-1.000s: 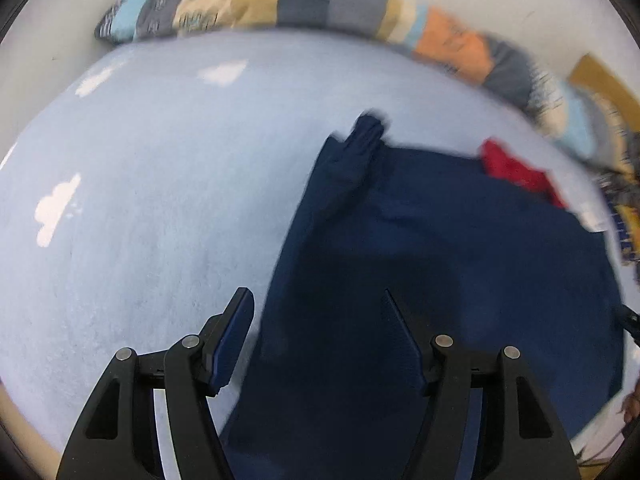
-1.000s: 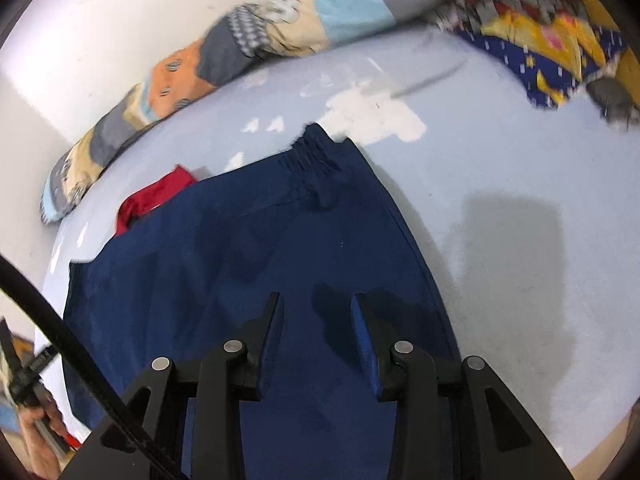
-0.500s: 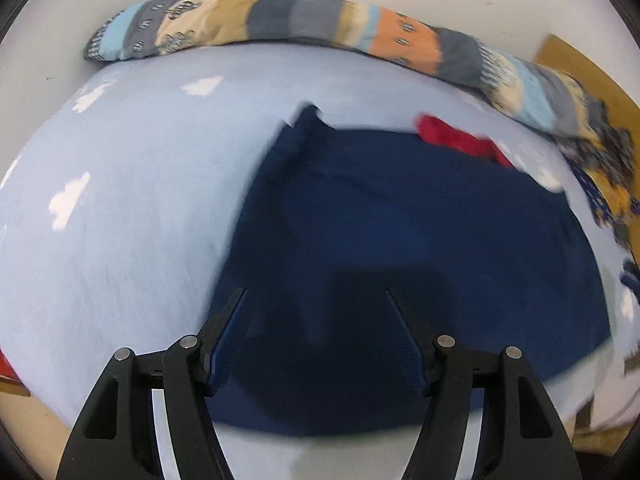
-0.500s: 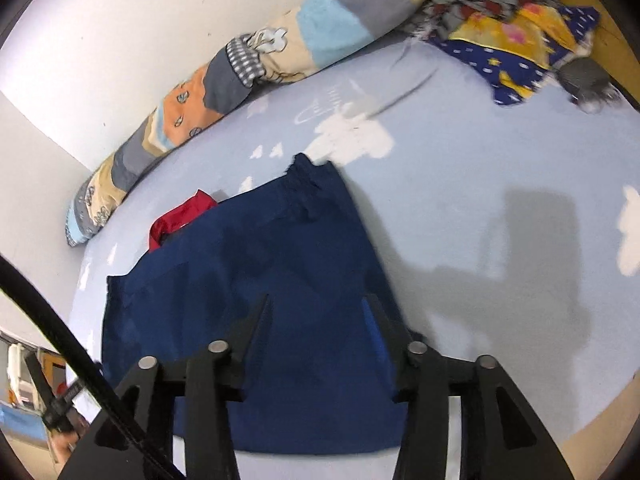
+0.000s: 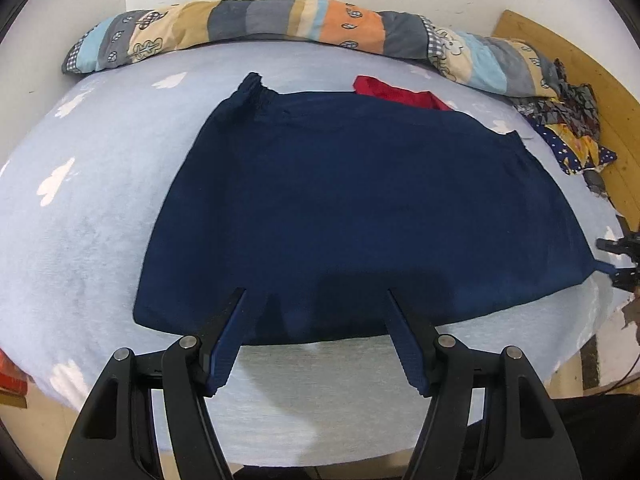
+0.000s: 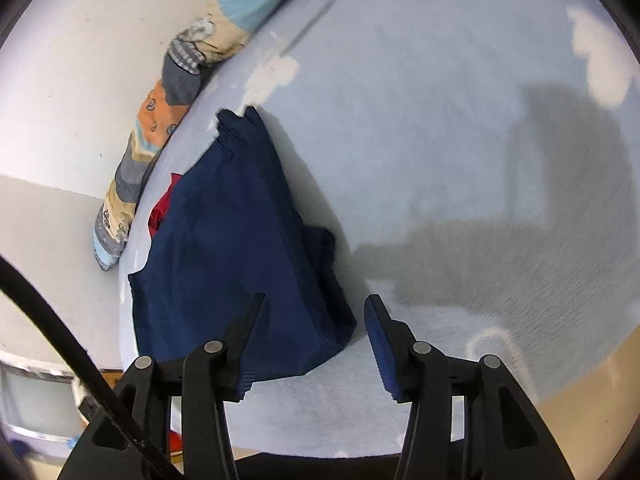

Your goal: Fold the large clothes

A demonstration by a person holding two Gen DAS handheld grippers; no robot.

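Observation:
A large navy blue garment (image 5: 360, 208) lies spread flat on the light blue bed sheet (image 5: 92, 200), its gathered waistband (image 5: 254, 88) at the far left corner. My left gripper (image 5: 316, 300) is open and empty, above the garment's near hem. The garment also shows in the right wrist view (image 6: 236, 252), seen from its right end. My right gripper (image 6: 316, 304) is open and empty, just above the garment's near right corner.
A red cloth (image 5: 396, 92) lies behind the garment. A long patchwork bolster (image 5: 280, 24) runs along the white wall. A pile of patterned clothes (image 5: 568, 120) sits at the far right by a wooden board (image 5: 580, 64). The bed's front edge is close below both grippers.
Both grippers have pulled back toward the bed's front edge, off the garment. The right gripper's jaws opened wider and its view swung right. The garment lies flat.

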